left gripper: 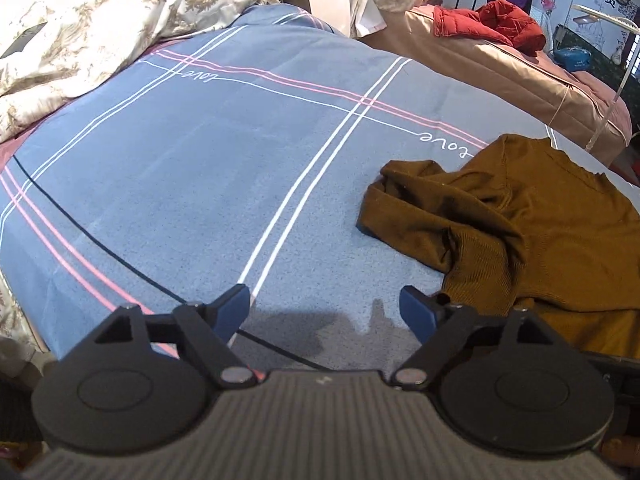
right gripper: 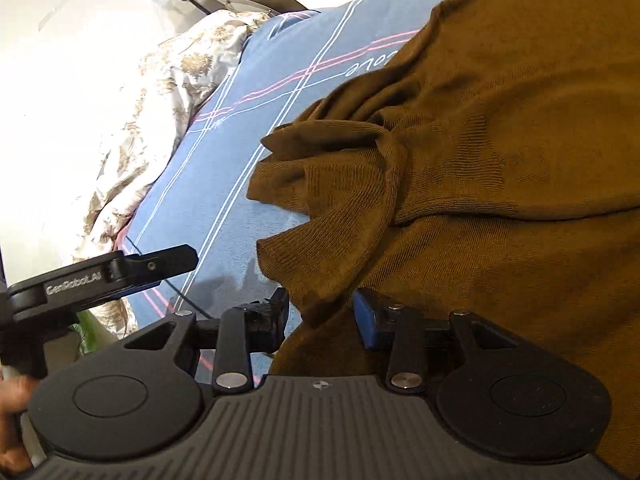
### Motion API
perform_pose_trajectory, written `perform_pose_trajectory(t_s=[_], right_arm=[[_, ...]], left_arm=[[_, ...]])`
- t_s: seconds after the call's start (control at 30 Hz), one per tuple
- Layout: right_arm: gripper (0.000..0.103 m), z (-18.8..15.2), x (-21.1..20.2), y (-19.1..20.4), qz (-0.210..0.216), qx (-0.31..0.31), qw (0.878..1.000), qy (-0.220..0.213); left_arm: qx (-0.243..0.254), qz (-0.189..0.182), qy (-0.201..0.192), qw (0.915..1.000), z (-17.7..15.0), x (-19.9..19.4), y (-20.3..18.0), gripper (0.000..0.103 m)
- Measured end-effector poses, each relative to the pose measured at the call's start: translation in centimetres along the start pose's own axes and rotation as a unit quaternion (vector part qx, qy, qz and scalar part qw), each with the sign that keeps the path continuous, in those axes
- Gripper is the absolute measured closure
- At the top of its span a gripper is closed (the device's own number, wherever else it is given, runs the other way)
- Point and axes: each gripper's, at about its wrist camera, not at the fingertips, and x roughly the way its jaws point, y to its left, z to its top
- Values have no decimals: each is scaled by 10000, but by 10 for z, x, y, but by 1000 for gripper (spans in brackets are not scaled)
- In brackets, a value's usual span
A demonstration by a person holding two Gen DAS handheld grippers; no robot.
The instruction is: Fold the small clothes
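The brown ribbed knit garment is lying crumpled on the bed, on the blue-grey bedsheet with white and pink stripes, at about 3 o'clock in the left wrist view. I judge that the folding is only starting: one sleeve-like part is bunched over the body and no neat fold is showing, so spreading flat and all the folds are left to do.

The left gripper is standing open over bare sheet, with nothing between its blue pads; the edge of the garment is just beside its right finger. The right gripper is sitting at the near edge of the garment, at 6 o'clock in its own view. Cloth is lying between its fingers, but a gap is showing beside the right pad, so I read it as not yet clamping.

Hidden: the garment is running out of both views toward 3 o'clock, so its full shape and kind are not clear. The left pad of the right gripper is dark and hard to make out.
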Motion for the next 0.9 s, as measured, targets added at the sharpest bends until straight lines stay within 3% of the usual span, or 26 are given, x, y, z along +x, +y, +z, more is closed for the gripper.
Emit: perform_pose_trajectory(t_s=[0.07, 0.1, 0.13, 0.2, 0.33, 0.43, 0.57, 0.67, 0.73, 0.77, 0.83, 0.87, 0.9], right_arm=[[46, 3, 0, 2, -28, 21, 10000, -43], [58, 4, 1, 6, -52, -60, 10000, -24], [77, 6, 3, 10, -97, -181, 9998, 37], [90, 6, 7, 16, -262, -430, 9986, 129], [95, 14, -5, 22, -491, -896, 9947, -99], [95, 30, -36, 38, -905, -1763, 9775, -717], [96, 54, -109, 74, -1567, -3116, 9197, -1804], [96, 60, -168, 99, -2026, -4020, 8578, -2481], [96, 53, -189, 99, -2516, -4708, 8060, -2558], [96, 48, -198, 91, -2672, -4940, 7881, -2521], [96, 37, -210, 66, -2988, -5254, 7642, -2253], [97, 31, -214, 51, -3178, -5318, 7569, -2083], [97, 25, -217, 32, -3299, -5331, 7578, -1808]], left_arm=[[-18, -49, 54, 10000, 0, 3, -2, 21], [-18, -83, 66, 9999, 0, 4, -2, 21], [-11, -102, 70, 9999, 0, 4, -3, 21], [9, -115, 81, 9999, 0, 4, -5, 19], [-27, -117, 84, 9999, -1, 3, -4, 16], [-89, -134, 95, 9998, 0, 1, -4, 16], [-61, -165, 59, 9998, 2, -2, -8, 15], [-50, -216, 44, 9997, 6, -2, -15, 15], [-1, -284, 39, 9996, 8, -3, -23, 15], [51, -324, 39, 9995, 9, -3, -28, 15], [193, -399, 30, 9990, 9, -4, -38, 14], [260, -420, 32, 9988, 9, -4, -43, 13], [329, -446, 49, 9984, 9, -4, -49, 13]])
